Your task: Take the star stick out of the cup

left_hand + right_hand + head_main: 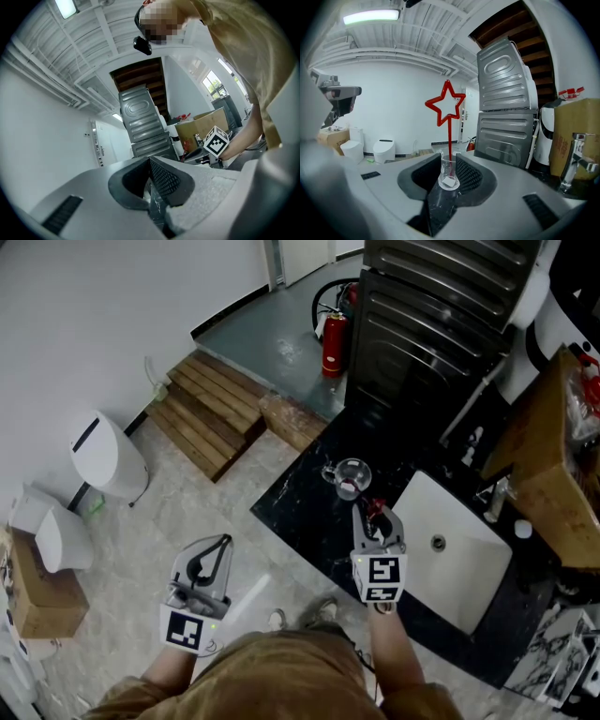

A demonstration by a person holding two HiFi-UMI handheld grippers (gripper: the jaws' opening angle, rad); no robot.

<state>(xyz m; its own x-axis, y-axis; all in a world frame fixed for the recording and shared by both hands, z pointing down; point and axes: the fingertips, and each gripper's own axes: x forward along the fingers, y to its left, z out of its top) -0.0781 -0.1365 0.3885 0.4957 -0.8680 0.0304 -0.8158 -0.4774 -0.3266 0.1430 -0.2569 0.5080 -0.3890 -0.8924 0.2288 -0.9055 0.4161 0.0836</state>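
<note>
Star stick [450,140]: upright in cup [449,172], long axis vertical, star topmost. Cup: on desk [309,512], just beyond my right claw [371,514], whose jaws are apart and empty. Left claw [212,557]: jaws together, idle, off the desk at left. Step: approach. Next, I judge: pinch the stem, lift straight up.

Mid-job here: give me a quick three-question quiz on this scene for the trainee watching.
1. True or false: the star stick stands in the cup.
2. The right gripper has its jaws: A) shut on the stick; B) apart, gripping nothing; C) shut on the cup.
3. Fill in: the left gripper hangs off the counter, over the ____.
Key: 1 true; 2 B; 3 floor.
</note>
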